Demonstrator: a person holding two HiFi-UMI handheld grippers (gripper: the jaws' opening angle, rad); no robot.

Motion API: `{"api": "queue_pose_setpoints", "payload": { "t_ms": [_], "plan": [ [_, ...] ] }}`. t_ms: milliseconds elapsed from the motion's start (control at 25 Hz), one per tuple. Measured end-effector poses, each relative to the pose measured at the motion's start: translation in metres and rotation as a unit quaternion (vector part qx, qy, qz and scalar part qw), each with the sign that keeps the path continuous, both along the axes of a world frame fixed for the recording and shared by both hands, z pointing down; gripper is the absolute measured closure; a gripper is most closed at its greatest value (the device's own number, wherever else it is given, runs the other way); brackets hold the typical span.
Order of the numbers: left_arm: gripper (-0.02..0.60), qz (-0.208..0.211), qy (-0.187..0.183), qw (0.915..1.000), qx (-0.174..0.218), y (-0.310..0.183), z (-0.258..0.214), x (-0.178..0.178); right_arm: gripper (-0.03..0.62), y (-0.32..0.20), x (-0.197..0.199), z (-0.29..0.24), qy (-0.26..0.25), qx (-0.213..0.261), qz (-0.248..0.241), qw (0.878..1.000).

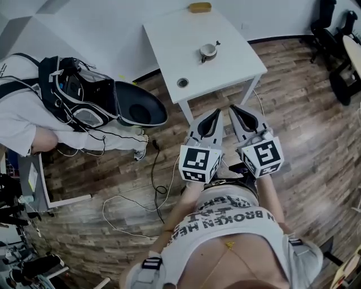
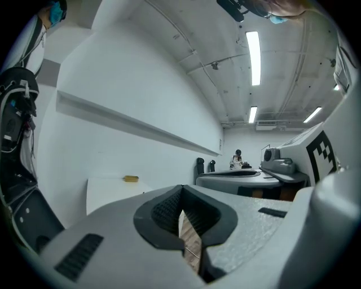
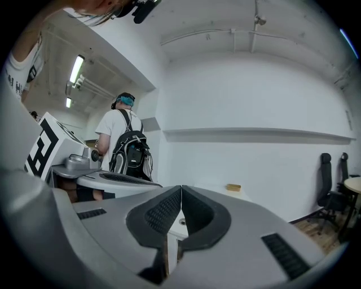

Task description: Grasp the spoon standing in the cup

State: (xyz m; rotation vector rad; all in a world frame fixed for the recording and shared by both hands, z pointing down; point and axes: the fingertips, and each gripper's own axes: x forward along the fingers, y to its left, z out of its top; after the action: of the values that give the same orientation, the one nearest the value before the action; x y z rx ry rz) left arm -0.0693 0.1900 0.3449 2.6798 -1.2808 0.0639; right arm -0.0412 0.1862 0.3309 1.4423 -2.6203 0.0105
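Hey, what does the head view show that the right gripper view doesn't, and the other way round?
Only the head view: the cup with the spoon in it. Only the right gripper view: a ceiling light and the ribbed pads of the shut right gripper. Both: the table, the yellow block on it, and the backpack.

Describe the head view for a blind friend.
A person holds a left gripper and a right gripper, both shut, empty, over a wood floor, short of a white table bearing a cup with a spoon. A second person stands at left.
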Motion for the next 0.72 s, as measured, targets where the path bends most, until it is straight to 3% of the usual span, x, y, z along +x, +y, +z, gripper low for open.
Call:
{"api": "queue_pose_setpoints", "payload": {
  "t_ms": [360, 720],
  "plan": [
    [0.586, 0.015, -0.007, 0.9998, -0.009, -0.029, 0.014, -0.027, 0.586, -0.03, -0.021, 0.02, 0.002, -0.014, 0.026, 1.0],
    [0.586, 0.024, -0.007, 0.9993, -0.026, -0.046, 0.028, -0.021, 0.586, -0.044, -0.023, 0.034, -0.005, -0.031, 0.017, 0.999]
  ]
}}
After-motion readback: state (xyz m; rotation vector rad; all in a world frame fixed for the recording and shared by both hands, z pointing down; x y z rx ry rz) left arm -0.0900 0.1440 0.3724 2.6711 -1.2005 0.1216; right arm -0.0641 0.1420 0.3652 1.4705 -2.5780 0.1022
